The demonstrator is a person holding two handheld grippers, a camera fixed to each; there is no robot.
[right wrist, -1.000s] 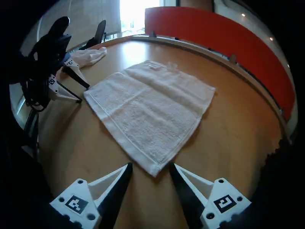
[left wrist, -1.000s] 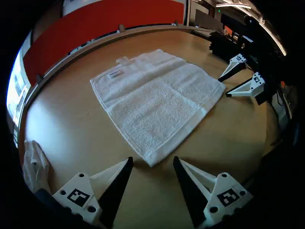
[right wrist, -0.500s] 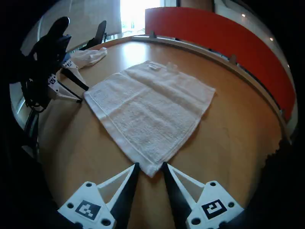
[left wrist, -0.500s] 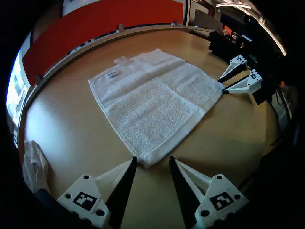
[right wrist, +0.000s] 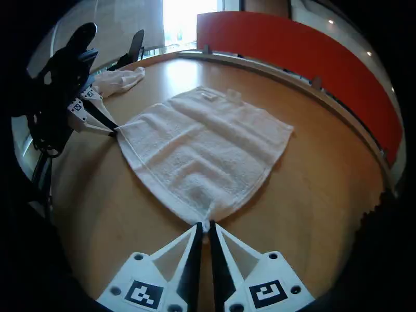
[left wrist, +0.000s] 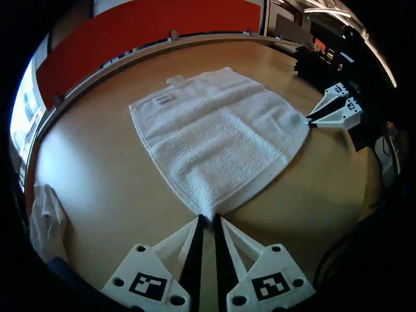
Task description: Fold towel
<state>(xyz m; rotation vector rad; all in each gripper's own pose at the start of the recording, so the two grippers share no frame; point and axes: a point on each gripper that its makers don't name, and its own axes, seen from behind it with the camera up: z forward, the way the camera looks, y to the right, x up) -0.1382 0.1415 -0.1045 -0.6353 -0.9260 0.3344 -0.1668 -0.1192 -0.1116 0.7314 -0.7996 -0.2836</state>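
In the left gripper view, your left gripper [left wrist: 208, 222] has its fingers clamped on the 6 o'clock corner of the white terry-cloth towel [left wrist: 218, 135], which lies flat on the tan wooden table [left wrist: 104, 171]. In the right gripper view, your right gripper [right wrist: 205, 227] likewise pinches its own corner at 6 o'clock. Lift both corners together, level and low, then carry them toward the 12 o'clock edge, matching hems.

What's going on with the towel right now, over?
Both shut: left gripper on one corner of the white towel, right gripper on the next corner. Towel flat on the wooden table. Nearby crumpled white cloth, not blocking.
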